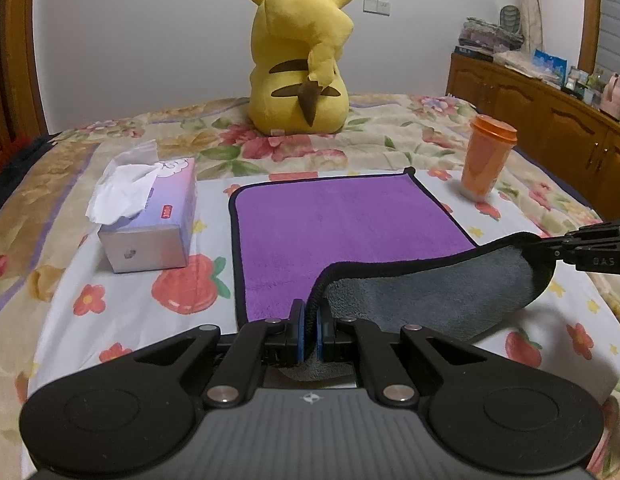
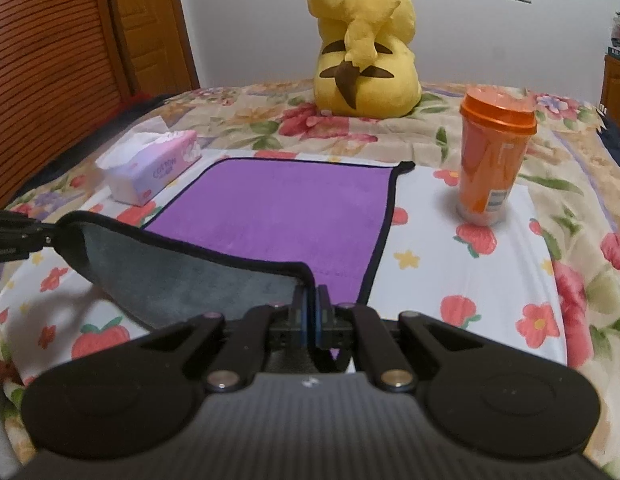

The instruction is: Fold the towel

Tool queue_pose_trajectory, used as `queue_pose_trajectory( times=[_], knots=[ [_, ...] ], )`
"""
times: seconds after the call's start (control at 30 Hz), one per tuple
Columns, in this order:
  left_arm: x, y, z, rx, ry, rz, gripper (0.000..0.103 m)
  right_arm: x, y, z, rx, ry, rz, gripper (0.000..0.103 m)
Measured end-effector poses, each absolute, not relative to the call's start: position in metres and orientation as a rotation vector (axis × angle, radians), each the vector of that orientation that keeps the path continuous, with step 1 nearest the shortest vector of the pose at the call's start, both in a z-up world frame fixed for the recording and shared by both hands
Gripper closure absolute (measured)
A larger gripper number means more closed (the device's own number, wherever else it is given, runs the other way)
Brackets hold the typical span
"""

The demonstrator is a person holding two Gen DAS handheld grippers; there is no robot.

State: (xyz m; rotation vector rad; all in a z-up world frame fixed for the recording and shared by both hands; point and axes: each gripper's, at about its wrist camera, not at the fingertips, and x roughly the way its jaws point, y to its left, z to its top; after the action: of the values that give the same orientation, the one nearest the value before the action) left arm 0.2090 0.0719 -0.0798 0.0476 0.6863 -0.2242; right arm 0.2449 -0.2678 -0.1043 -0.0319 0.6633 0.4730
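Observation:
A purple towel (image 1: pixel 330 224) with a black hem and a grey underside lies on the flowered bed cover; it also shows in the right wrist view (image 2: pixel 286 208). Its near edge is lifted, showing the grey side (image 1: pixel 430 292). My left gripper (image 1: pixel 310 320) is shut on the near left corner of the towel. My right gripper (image 2: pixel 312 308) is shut on the near right corner. The right gripper shows at the right of the left wrist view (image 1: pixel 550 250), and the left gripper at the left of the right wrist view (image 2: pixel 42 236). The far half lies flat.
A tissue box (image 1: pixel 150 224) stands left of the towel. An orange lidded cup (image 1: pixel 486 160) stands to its right. A yellow Pikachu plush (image 1: pixel 302 56) sits at the back. A wooden cabinet (image 1: pixel 550 116) is at the far right, a wooden door (image 2: pixel 150 28) at the left.

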Motion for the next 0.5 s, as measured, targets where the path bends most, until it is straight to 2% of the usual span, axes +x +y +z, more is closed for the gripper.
queue_pose_trajectory(
  times=[0.5],
  knots=[
    [0.227,0.076,-0.082,0.050,0.678,-0.213,0.095,0.255,-0.269,-0.102,-0.024,0.621,0.489,0.099]
  ],
)
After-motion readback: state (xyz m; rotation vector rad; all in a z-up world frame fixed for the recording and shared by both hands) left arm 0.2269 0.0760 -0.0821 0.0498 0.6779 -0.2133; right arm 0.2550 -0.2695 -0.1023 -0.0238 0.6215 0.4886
